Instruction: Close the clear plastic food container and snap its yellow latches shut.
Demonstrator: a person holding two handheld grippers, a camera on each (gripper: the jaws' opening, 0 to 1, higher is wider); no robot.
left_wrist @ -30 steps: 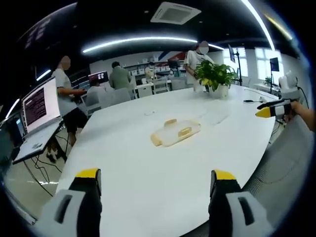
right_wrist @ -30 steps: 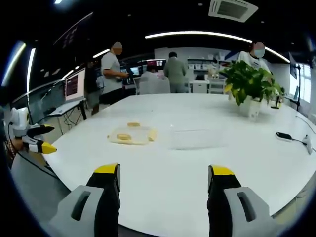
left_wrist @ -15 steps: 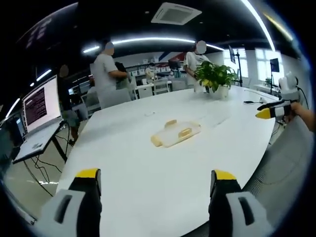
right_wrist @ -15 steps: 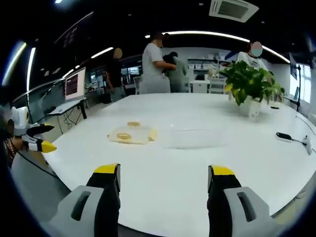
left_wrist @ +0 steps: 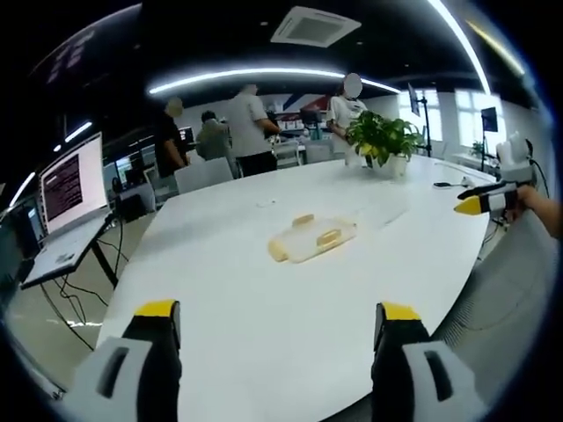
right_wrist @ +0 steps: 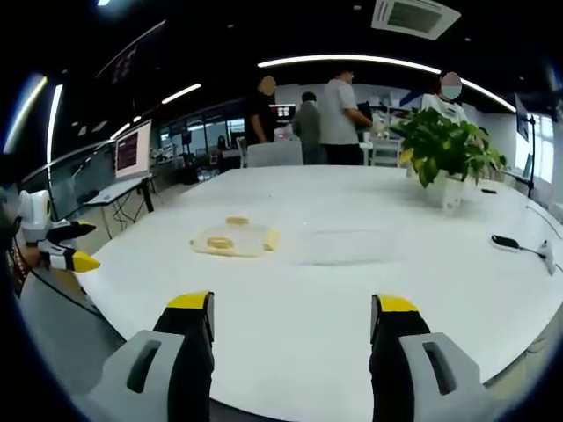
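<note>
A clear lid with yellow latches (left_wrist: pixel 312 239) lies flat in the middle of the white table (left_wrist: pixel 264 334). Just beyond it sits the clear container body (left_wrist: pixel 380 210), faint against the tabletop. In the right gripper view the lid (right_wrist: pixel 236 239) lies left of the clear container body (right_wrist: pixel 347 246). My left gripper (left_wrist: pixel 278 312) is open, held back at the table's near edge, well short of the lid. My right gripper (right_wrist: pixel 293 303) is open too, also back at the table's edge. Each gripper appears at the other view's side: the right gripper (left_wrist: pixel 479 198) and the left gripper (right_wrist: pixel 72 247).
A potted plant (left_wrist: pixel 384 136) (right_wrist: pixel 447 149) stands at the table's far side. A black cabled device (right_wrist: pixel 519 246) lies near the right edge. An open laptop (left_wrist: pixel 70 189) sits on a stand to the left. Several people (right_wrist: pixel 339 119) stand beyond the table.
People in the background have walked across the room. Both grippers, the lid and the container body have stayed where they were.
</note>
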